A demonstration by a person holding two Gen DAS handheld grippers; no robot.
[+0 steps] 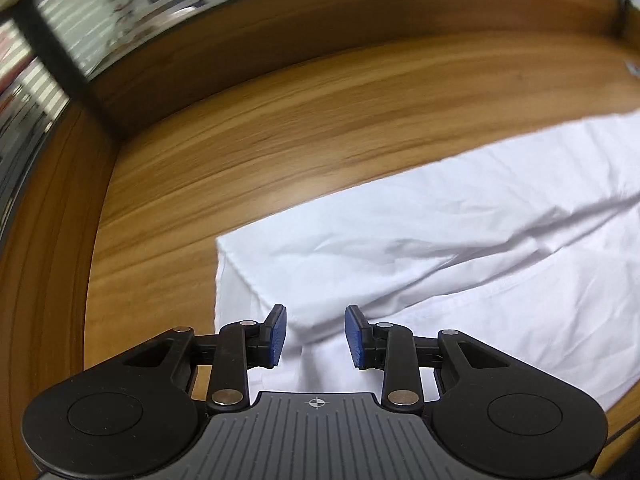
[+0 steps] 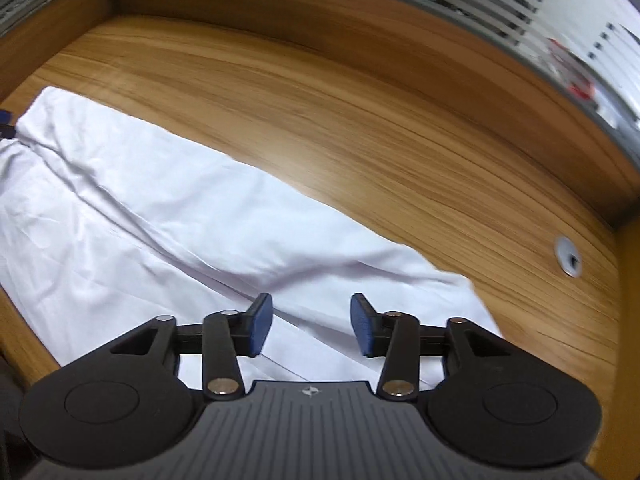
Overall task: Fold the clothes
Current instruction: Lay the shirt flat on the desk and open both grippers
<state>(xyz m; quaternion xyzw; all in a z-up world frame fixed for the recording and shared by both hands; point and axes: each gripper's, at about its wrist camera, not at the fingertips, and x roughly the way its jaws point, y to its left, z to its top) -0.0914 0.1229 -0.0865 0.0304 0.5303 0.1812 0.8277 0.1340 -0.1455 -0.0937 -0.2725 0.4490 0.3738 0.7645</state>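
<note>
The white garment [image 1: 460, 248] lies flat on the wooden table [image 1: 280, 128], already folded once lengthwise I think, so it makes a long band with a second layer lying over the first. In my left wrist view I see one short end of it with a stitched hem; in my right wrist view the band runs from the upper left down to a corner at the lower right, close to the round cable hole [image 2: 568, 258] in the table. My left tongs [image 1: 316, 334] stand partly open above the hem end, the two blue pads apart, and nothing is between them; cloth is only underneath. My right tongs [image 2: 312, 326] are a little wider open, also empty, and they hang over the fold line near the other end. Both point steeply down at the fabric. No earlier picture helps me, so I judge only from this: the cloth is free, and the next step is probably to take the two ends, or two corners of one end, for a cross fold. To do it well, I want each of the tongs to come down right at the edge, so that the pads catch all layers together and not only the top one. I should pinch near the corners, lift both sides evenly, and keep the band stretched lightly, because the soft wrinkles in the middle can slide and make the fold crooked. A low table wall [image 2: 360, 12] stands behind, so I must not swing too far.
</note>
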